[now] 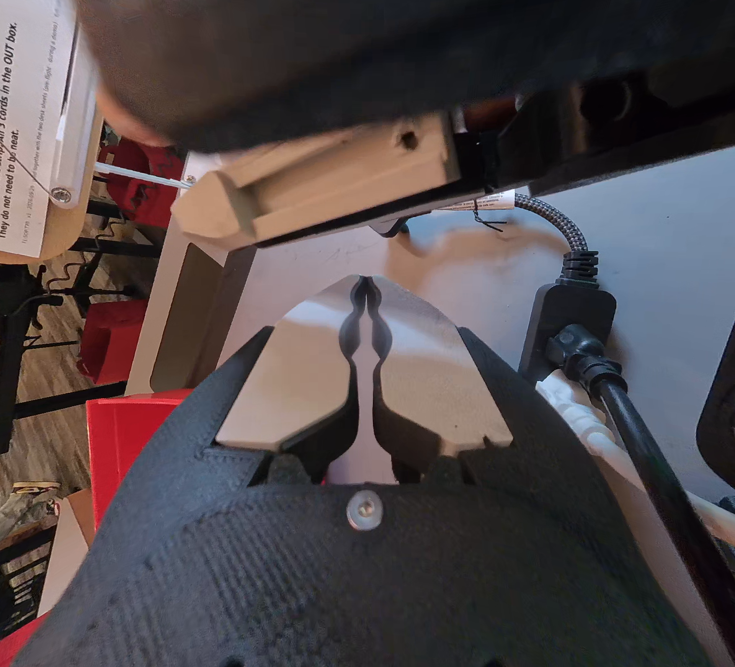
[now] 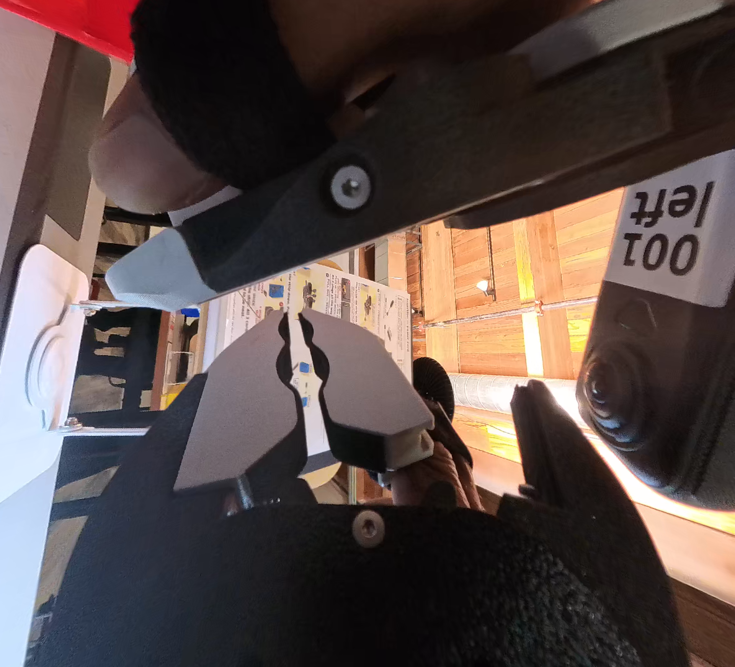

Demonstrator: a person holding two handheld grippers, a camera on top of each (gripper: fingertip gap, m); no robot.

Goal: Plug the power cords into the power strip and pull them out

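**Both grippers closed and empty, crossing close above the bench**

The left gripper (image 1: 368, 282) is closed, its wavy black pads meeting at the tips with nothing between them. To its right on the white bench (image 1: 656, 230) lies the black power strip (image 1: 564, 325), with a black plug (image 1: 576, 353) seated in it; that plug's thick black cord (image 1: 636, 437) runs back alongside the gripper. A braided grey cable (image 1: 564, 226) leaves the strip's far end. A white cord (image 1: 576, 417) lies just beside the black one. Ahead and above, the right gripper's grey finger passes across the view, close and blurred. A red box (image 1: 115, 445) sits low to the left.

The right gripper (image 2: 292, 315) is all but closed, only a thin slit between its tips, holding nothing. It points away from the bench toward a printed instruction sheet (image 2: 358, 313) and wooden planking (image 2: 497, 270). The left gripper's body crosses just above it, held by a hand (image 2: 131, 154) in a black glove.
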